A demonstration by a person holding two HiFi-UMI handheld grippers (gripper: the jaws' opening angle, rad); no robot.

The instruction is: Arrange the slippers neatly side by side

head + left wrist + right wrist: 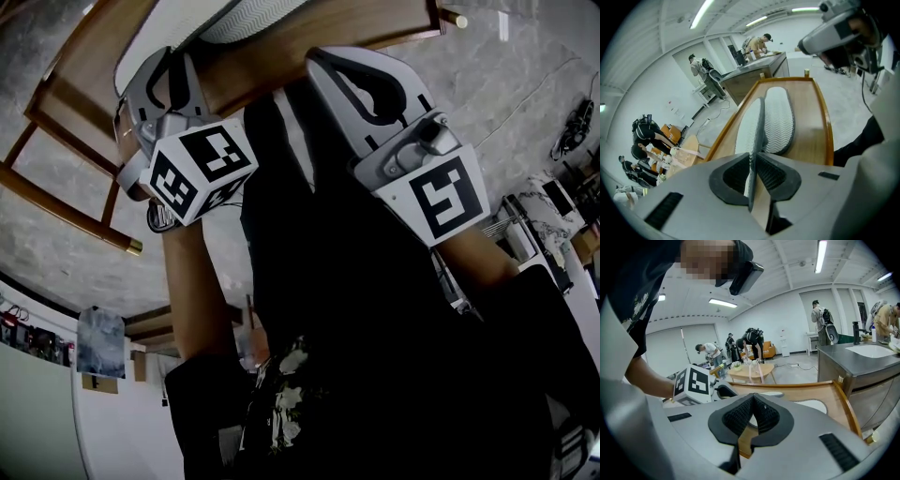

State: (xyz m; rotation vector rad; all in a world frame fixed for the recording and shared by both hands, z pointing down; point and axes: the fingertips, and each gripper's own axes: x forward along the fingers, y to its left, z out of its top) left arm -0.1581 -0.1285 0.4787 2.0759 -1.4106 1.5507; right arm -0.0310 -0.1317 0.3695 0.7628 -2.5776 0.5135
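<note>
**A:** What does the head view show of the slippers?

**B:** Only a part. A pale slipper (pixel 246 17) with a zigzag pattern lies at the top of the picture, on a wooden table (pixel 309 42) that has a raised rim. The left gripper (pixel 173 67) reaches to the near end of it. The right gripper (pixel 323 64) is just beside, over the table's edge. The person's black clothes fill the lower part.

**A:** And the left gripper view?

**B:** There the jaws are closed on the thin dark edge of the held slipper (pixel 749 126). This one stands on its side, with its pale ribbed face turned to the left. The second slipper (pixel 780 119) is directly beside it on the right and shows a grey sole with zigzag tread. Both lie lengthwise along the table, between its two orange-brown rims.

**A:** Do the pads press along their whole length?

**B:** They press near the tips. Lower down there is a gap where the wood shows through.

**A:** And the right gripper view?

**B:** Its jaws are together, with nothing between them. Behind them I see pale patches of the slippers (pixel 813 405) on the table, and the left gripper's marker cube (pixel 693 383) at the left. I cannot tell there which slipper is which.
</note>
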